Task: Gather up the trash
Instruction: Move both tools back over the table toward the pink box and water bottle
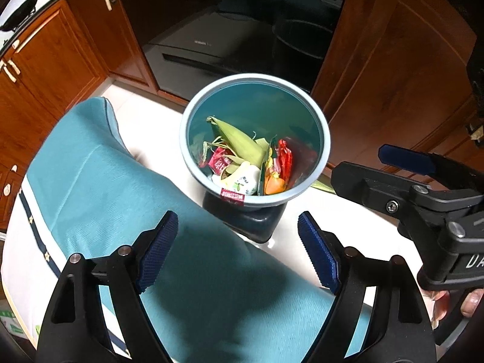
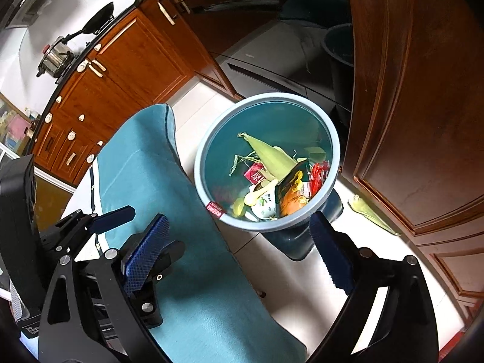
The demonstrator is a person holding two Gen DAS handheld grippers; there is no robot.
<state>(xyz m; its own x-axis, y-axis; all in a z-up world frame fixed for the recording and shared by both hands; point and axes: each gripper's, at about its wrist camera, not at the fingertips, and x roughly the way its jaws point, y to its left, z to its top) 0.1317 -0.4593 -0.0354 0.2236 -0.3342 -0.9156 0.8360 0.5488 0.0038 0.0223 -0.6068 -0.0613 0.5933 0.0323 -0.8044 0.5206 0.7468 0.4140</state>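
Trash bin stands on the floor beside a teal cushion, holding corn husk and wrappers; one husk scrap lies on the floor by the cabinet. Next pickup should approach that scrap low. Left gripper and right gripper: fingers spread wide, empty.

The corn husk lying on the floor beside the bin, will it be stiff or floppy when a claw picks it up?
The corn husk looks thin and leafy, so probably floppy and light. It lies flat on the glossy floor, so pinching an edge may be hard, and it may slide.
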